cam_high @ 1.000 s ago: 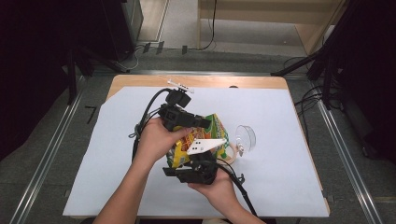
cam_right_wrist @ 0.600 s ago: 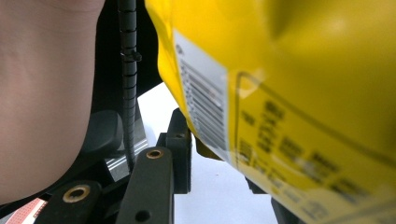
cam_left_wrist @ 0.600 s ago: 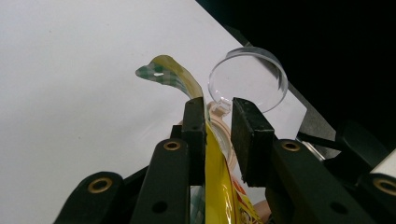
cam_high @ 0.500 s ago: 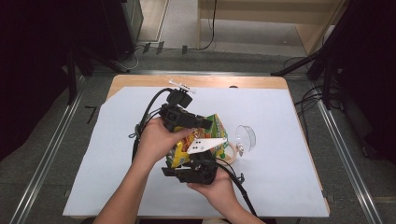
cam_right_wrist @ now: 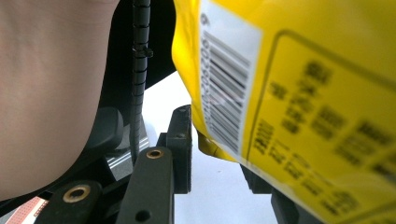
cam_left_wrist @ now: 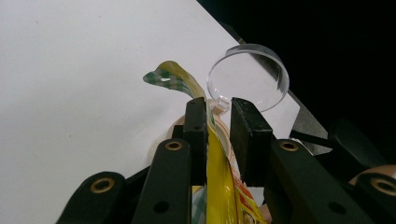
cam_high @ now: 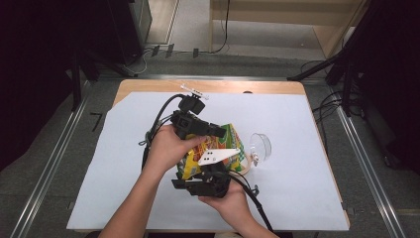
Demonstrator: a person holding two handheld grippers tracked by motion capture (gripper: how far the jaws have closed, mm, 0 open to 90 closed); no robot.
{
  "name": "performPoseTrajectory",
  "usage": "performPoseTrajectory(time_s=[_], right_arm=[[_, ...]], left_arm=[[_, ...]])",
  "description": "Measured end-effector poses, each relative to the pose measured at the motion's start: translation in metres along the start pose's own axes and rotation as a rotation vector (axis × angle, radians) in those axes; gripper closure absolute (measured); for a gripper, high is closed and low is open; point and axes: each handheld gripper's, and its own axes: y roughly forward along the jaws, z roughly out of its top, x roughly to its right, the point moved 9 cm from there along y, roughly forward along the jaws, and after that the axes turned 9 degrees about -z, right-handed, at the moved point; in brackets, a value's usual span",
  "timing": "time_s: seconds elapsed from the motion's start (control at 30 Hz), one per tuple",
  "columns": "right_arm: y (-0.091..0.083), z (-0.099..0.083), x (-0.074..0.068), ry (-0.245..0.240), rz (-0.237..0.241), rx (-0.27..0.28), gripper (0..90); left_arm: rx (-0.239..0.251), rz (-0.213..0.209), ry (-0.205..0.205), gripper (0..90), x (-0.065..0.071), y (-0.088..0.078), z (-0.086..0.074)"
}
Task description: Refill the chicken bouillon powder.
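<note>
A yellow and green snack bag (cam_high: pixel 232 143) is held up over the white sheet between both grippers. My left gripper (cam_high: pixel 222 133) reaches in from the far side, and in the left gripper view its jaws (cam_left_wrist: pixel 218 112) are shut on the bag's thin top edge (cam_left_wrist: pixel 219 186). My right gripper (cam_high: pixel 202 172), with its grey three-cornered plate, comes up from the near side. In the right gripper view (cam_right_wrist: pixel 217 149) the bag's lower corner (cam_right_wrist: pixel 303 93), barcode side showing, sits between the jaws; the far jaw is mostly hidden behind the bag.
A clear round plastic cup (cam_high: pixel 260 146) lies on the white sheet (cam_high: pixel 307 188) just right of the bag, and appears beyond the left jaws (cam_left_wrist: pixel 247 77). The wooden table edge (cam_high: pixel 237 87) runs along the back. Black cables trail from both grippers.
</note>
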Motion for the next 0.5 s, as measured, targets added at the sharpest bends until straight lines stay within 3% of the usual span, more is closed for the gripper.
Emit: performPoseTrajectory(time_s=[0.2, 0.5], right_arm=[[-0.0012, 0.0009, 0.0000, -0.012, -0.007, 0.007, 70.2], [-0.0014, 0.0001, 0.0010, -0.024, -0.016, 0.003, 70.3]], left_arm=[[0.003, 0.020, 0.015, 76.7, 0.0041, -0.0009, 0.0009], [0.000, 0.014, 0.011, 76.6, 0.0022, -0.0005, 0.0002]])
